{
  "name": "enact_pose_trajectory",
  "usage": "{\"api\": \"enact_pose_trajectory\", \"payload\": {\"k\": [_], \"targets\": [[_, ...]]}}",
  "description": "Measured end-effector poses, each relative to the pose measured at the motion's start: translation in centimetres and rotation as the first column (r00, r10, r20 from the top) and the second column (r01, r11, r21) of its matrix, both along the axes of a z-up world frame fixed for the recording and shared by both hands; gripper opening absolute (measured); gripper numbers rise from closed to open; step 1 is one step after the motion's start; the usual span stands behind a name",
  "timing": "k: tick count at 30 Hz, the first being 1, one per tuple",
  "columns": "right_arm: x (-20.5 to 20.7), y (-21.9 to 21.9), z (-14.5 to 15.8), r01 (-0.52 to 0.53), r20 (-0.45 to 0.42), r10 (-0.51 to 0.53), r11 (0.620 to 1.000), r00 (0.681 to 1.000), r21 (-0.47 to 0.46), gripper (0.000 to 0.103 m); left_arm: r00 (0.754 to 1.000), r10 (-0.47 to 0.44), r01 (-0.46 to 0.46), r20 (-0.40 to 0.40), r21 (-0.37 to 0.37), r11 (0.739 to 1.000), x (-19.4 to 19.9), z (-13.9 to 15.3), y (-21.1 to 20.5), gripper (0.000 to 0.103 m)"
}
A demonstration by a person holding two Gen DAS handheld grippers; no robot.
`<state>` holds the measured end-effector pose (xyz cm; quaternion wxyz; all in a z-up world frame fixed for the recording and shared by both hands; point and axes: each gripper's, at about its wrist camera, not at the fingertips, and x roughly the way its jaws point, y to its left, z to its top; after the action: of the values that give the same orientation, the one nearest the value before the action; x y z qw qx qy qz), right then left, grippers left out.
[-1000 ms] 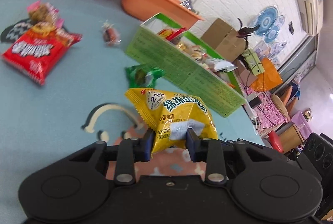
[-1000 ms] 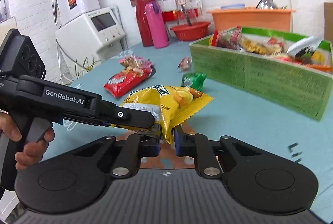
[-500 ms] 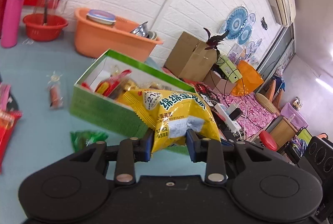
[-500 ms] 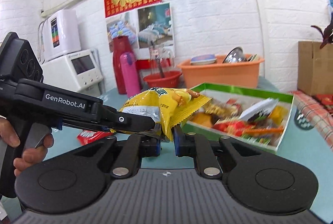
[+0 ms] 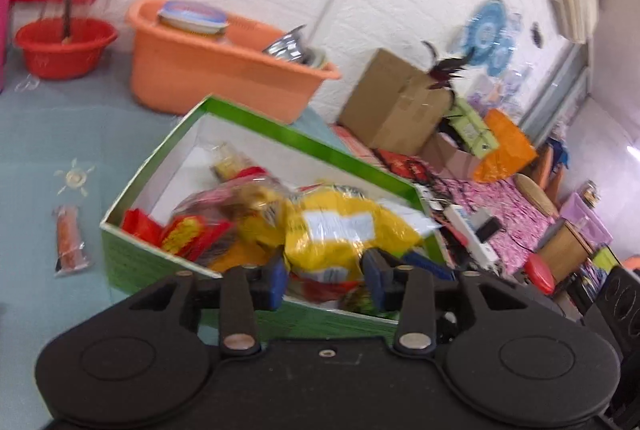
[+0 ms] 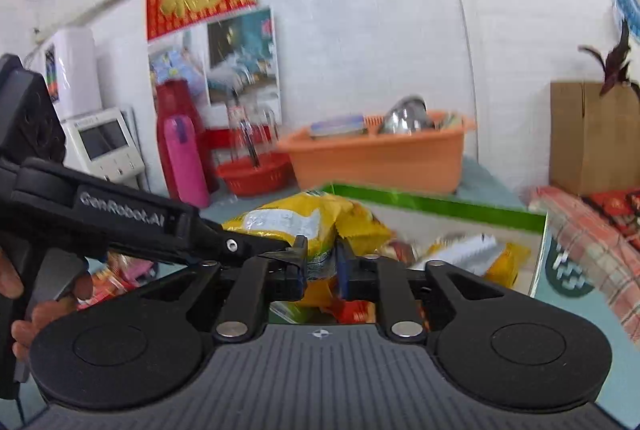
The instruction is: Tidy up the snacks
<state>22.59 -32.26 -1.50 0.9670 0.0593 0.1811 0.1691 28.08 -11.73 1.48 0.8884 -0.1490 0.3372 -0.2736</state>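
A yellow snack bag (image 5: 340, 230) is held over the open green box (image 5: 256, 128), which holds several snack packs. My left gripper (image 5: 325, 278) is shut on the bag's near edge. My right gripper (image 6: 322, 266) is shut on the same yellow bag (image 6: 304, 218) from the other side, above the green box (image 6: 440, 208). The left gripper's body (image 6: 120, 218) reaches in from the left of the right wrist view.
A small orange snack stick (image 5: 69, 240) lies on the blue table left of the box. An orange tub (image 5: 224, 62) and a red bowl (image 5: 64, 48) stand behind it. A pink bottle (image 6: 186, 158) and a cardboard box (image 6: 592, 138) stand farther back.
Both grippers have carried the yellow bag forward and down over the green box. The box now fills the lower middle of the left wrist view.
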Motion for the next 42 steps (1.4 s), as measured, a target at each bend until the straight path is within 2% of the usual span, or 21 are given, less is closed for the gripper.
{"api": "enact_pose_trajectory", "payload": {"k": [1, 2, 3, 4, 8, 10, 12, 15, 17, 19, 21, 23, 25, 26, 34, 42], "targets": [[-0.1, -0.1, -0.6, 0.009, -0.013, -0.009, 1.0, 1.0, -0.003, 0.044, 1.0, 0.008, -0.008, 0.003, -0.018, 1.0, -0.1, -0.3, 0.4, 0.079], [-0.4, -0.2, -0.9, 0.005, -0.003, -0.005, 1.0, 1.0, 0.002, 0.047, 1.0, 0.01, -0.009, 0.014, -0.041, 0.999, -0.4, -0.4, 1.0, 0.081], [-0.8, -0.4, -1.0, 0.003, 0.002, -0.003, 1.0, 1.0, 0.001, 0.055, 1.0, 0.01, -0.009, 0.019, -0.05, 0.999, -0.7, -0.3, 1.3, 0.084], [-0.9, -0.4, -1.0, 0.01, 0.001, -0.01, 1.0, 1.0, -0.005, 0.059, 1.0, 0.013, -0.012, 0.025, -0.053, 0.999, -0.9, -0.1, 1.6, 0.094], [-1.3, -0.2, -0.3, 0.03, 0.027, -0.03, 0.999, 0.999, -0.011, 0.057, 0.998, 0.029, -0.027, 0.052, -0.04, 0.999, -1.9, 0.8, 2.1, 0.096], [-1.1, 0.0, -0.1, 0.015, 0.028, -0.014, 1.0, 1.0, -0.012, 0.047, 0.998, 0.038, -0.036, 0.054, -0.048, 0.998, -2.3, 0.9, 2.4, 0.099], [-0.6, 0.6, -0.2, 0.001, 0.018, -0.001, 1.0, 1.0, -0.028, 0.041, 0.997, 0.049, -0.046, 0.057, -0.05, 0.998, -2.7, 1.0, 2.5, 0.102], [1.0, 1.8, -0.5, -0.023, 0.001, 0.023, 0.999, 1.0, -0.049, 0.04, 0.996, 0.07, -0.068, 0.051, -0.044, 0.997, -3.0, 0.9, 2.9, 0.103], [2.1, 2.3, -1.1, -0.014, -0.04, 0.011, 0.998, 0.999, -0.066, 0.039, 0.996, 0.087, -0.085, 0.037, -0.054, 0.995, -3.3, 0.9, 3.6, 0.103], [2.1, 2.1, -1.2, -0.008, -0.036, 0.006, 0.999, 0.999, -0.046, 0.041, 0.994, 0.101, -0.098, 0.043, -0.061, 0.993, -4.2, 1.0, 4.5, 0.103], [1.2, 1.9, -0.9, 0.003, -0.021, -0.004, 0.999, 1.0, -0.04, 0.05, 0.991, 0.123, -0.12, 0.055, -0.06, 0.991, -5.3, 1.2, 5.4, 0.103], [-0.2, 1.9, -0.4, -0.002, 0.001, 0.002, 0.999, 1.0, -0.037, 0.062, 0.987, 0.149, -0.145, 0.064, -0.061, 0.988, -6.5, 1.4, 6.3, 0.103], [-1.8, 1.8, 0.0, 0.004, 0.028, -0.003, 1.0, 1.0, -0.024, 0.097, 0.983, 0.169, -0.164, 0.077, -0.059, 0.985, -7.8, 1.6, 7.0, 0.103], [-2.5, 1.8, 0.2, 0.011, 0.036, -0.011, 1.0, 0.999, -0.019, 0.103, 0.982, 0.173, -0.168, 0.081, -0.06, 0.984, -8.4, 1.7, 7.3, 0.103], [-6.3, 3.2, -0.2, -0.034, -0.033, 0.034, 0.999, 0.999, 0.006, 0.103, 0.977, 0.209, -0.208, 0.039, -0.033, 0.978, -13.6, -0.4, 9.6, 0.103], [-6.3, 7.1, -1.0, -0.155, -0.088, 0.151, 0.987, 0.985, -0.041, 0.103, 0.953, 0.303, -0.303, 0.014, -0.018, 0.953, -17.1, -2.4, 13.6, 0.103]]}}
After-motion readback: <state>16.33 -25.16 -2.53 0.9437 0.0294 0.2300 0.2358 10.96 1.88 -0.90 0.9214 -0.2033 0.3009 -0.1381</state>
